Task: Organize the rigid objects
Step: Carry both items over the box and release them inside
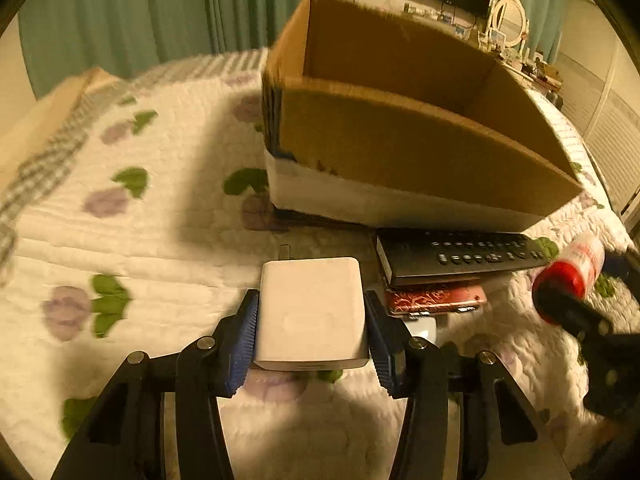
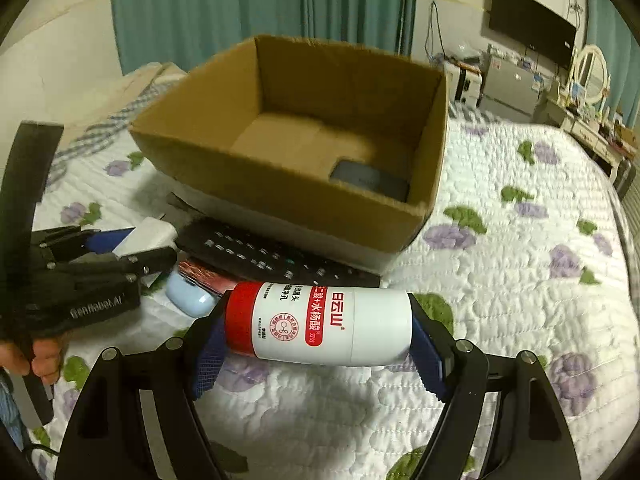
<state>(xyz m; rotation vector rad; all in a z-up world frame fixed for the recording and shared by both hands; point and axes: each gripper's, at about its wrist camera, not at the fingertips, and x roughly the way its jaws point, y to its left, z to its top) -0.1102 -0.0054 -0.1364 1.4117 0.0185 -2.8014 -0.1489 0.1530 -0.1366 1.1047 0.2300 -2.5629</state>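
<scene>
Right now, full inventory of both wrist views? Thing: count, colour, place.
box: 1, brown cardboard, open, on the quilt
grey slab: 1, flat on the box floor, near-right corner
remote: 1, black, in front of the box, on top of the red case
red case: 1, red patterned, under the remote
blue case: 1, pale blue, rounded, beside the red case
charger: 1, white, in the left gripper
bottle: 1, white with red end, sideways in the right gripper
quilt: 1, white with purple flowers, covers the bed
curtain: teal, behind the bed
TV: 1, black, on the far wall
left gripper: black, blue pads, shut on charger
right gripper: black, blue pads, shut on bottle
</scene>
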